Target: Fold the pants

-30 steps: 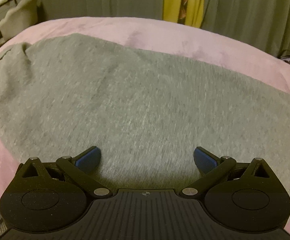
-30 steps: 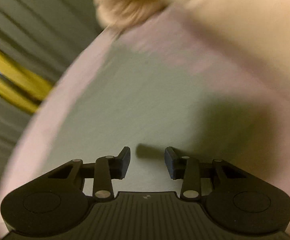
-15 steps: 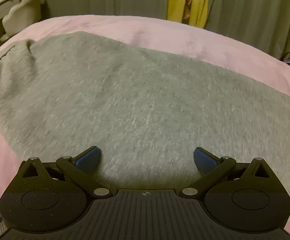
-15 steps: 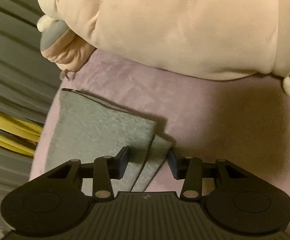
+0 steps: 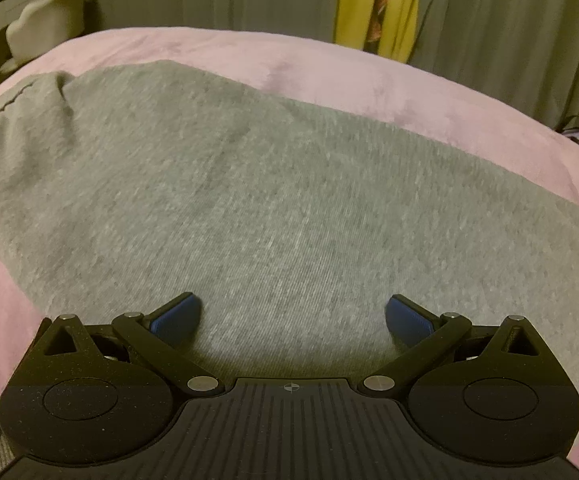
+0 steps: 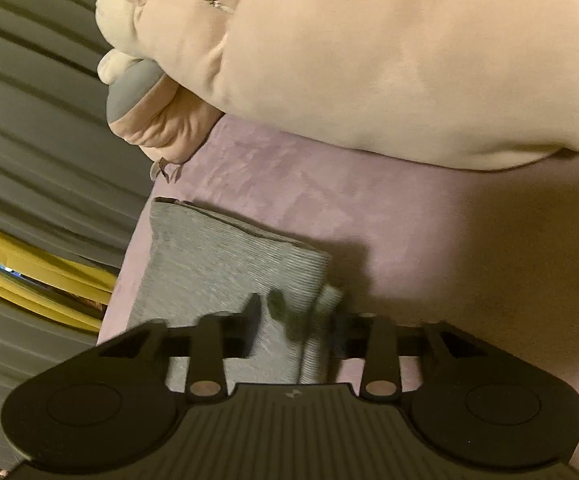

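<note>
Pants (image 5: 273, 208) lying flat on bed (image 5: 429, 92). Left gripper (image 5: 291, 316) hovering, jaws wide, empty. Right gripper (image 6: 295, 316) jaws just been opening, straddling cuff (image 6: 241, 264) corner, not pinching. Risk: catching top layer only, or blanket; legs sliding apart.
</note>
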